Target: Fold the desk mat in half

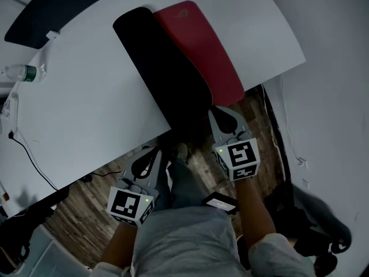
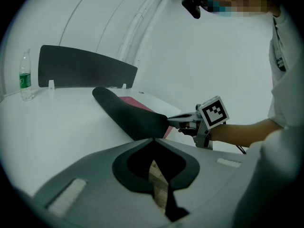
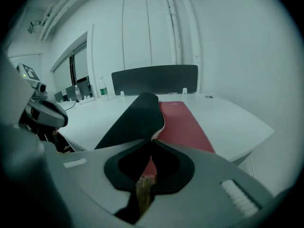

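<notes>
Right gripper [image 1: 223, 113] clamps the mat's [image 1: 173, 74] near end at the table's [image 1: 86, 103] near edge. Left gripper [image 1: 152, 154], left of it, is clenched and empty.

Red desk mat [image 1: 202, 45], black underside up along its left half, diagonal on the white table [image 1: 86, 108].

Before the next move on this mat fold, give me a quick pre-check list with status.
1. Grip: right gripper jaws shut on the desk mat near corner: ok.
2. Second grip: left gripper jaws together, empty, off the table: not ok.
3. Fold finished: red face exposed beside black flap: not ok.
4. Clearance: bottle stands far from the mat: ok.
5. Far edges lined up: cannot tell.
</notes>
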A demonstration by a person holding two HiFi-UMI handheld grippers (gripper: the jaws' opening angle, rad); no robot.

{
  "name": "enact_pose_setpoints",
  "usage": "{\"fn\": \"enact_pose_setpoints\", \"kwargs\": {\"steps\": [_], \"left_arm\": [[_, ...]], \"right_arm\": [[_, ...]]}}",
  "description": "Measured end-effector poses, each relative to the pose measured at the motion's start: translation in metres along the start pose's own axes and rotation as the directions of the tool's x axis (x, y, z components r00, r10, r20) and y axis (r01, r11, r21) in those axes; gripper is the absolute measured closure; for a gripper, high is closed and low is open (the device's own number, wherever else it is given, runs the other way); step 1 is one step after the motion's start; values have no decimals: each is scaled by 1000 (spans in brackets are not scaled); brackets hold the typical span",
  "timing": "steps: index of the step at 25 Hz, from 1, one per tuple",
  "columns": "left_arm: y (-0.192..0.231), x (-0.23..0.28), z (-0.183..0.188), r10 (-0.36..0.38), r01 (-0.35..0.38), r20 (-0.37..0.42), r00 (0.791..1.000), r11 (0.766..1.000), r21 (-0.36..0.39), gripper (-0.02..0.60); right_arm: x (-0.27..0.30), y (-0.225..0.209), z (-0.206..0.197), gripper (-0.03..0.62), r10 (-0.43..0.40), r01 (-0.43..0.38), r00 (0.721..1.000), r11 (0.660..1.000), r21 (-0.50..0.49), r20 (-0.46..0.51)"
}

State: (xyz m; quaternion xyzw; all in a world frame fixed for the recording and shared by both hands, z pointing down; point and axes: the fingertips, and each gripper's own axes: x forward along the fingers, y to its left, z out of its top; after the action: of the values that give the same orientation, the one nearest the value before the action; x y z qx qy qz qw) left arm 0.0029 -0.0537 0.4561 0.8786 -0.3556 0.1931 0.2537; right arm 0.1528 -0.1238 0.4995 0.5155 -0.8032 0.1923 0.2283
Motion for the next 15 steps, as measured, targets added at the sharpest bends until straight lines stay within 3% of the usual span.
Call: {"fn": "enact_pose_setpoints", "kwargs": {"steps": [15], "left_arm": [[-19, 19, -6, -19, 19, -69, 997, 1000, 2, 566]], "right_arm": [[-3, -72, -29, 572, -103, 106, 994, 990, 94, -35]]}}
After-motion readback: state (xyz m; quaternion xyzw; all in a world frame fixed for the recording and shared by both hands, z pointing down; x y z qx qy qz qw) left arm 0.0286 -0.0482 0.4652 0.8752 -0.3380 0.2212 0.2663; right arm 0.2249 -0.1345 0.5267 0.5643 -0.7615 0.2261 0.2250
